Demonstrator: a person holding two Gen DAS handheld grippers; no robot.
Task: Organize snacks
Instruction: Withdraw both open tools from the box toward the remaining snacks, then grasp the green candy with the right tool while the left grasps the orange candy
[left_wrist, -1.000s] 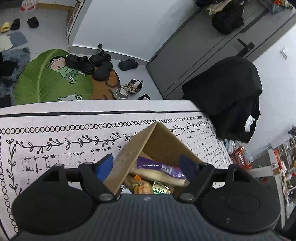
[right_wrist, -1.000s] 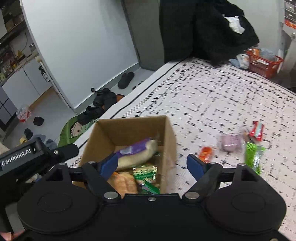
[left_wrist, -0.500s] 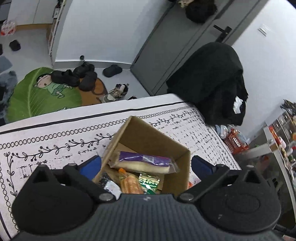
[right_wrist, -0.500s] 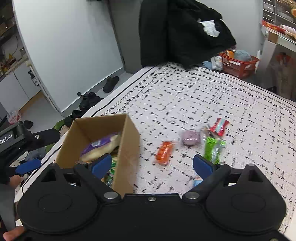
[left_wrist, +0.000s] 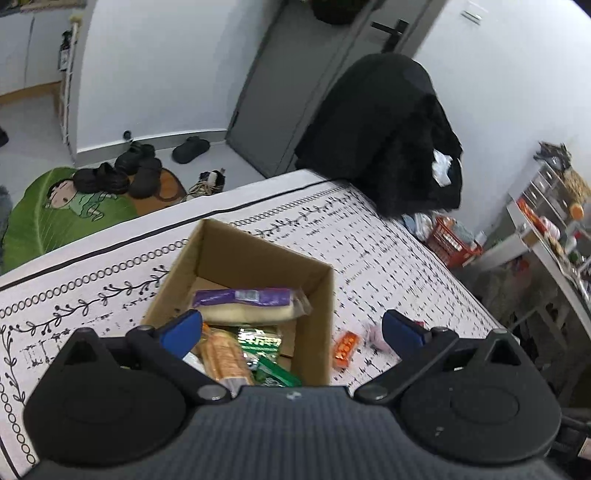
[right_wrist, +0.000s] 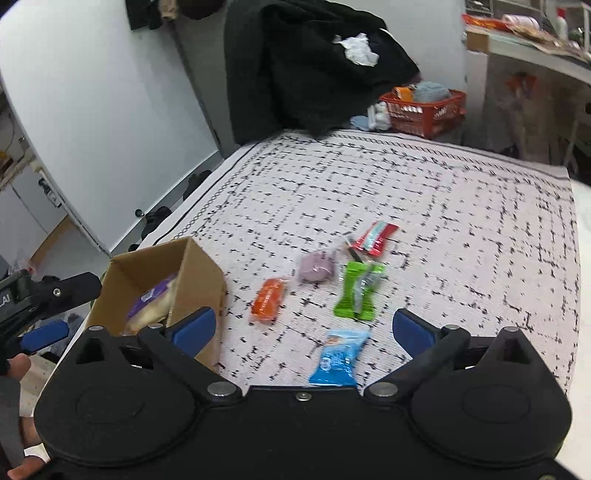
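Two grippers are held over a bench (right_wrist: 443, 192) draped in white woven cloth printed with black dashes. An open, rectangular cardboard box (left_wrist: 314, 295) stands on it near the corner, holding a purple-and-cream packet (left_wrist: 247, 304), an orange-brown packet (left_wrist: 225, 354) and green wrappers (left_wrist: 258, 341). The left gripper (left_wrist: 291, 330) is tilted down over the box, its blue-padded jaws spread wide, empty and touching nothing. The right gripper (right_wrist: 303, 328) is angled down over the loose snacks, its jaws likewise wide apart and empty. Between them lies a glossy blue packet (right_wrist: 338, 358). Farther out a green wrapper (right_wrist: 356, 291), a mauve pouch (right_wrist: 317, 267), an orange packet (right_wrist: 269, 301) and a red packet (right_wrist: 375, 238) are scattered just beside the box.
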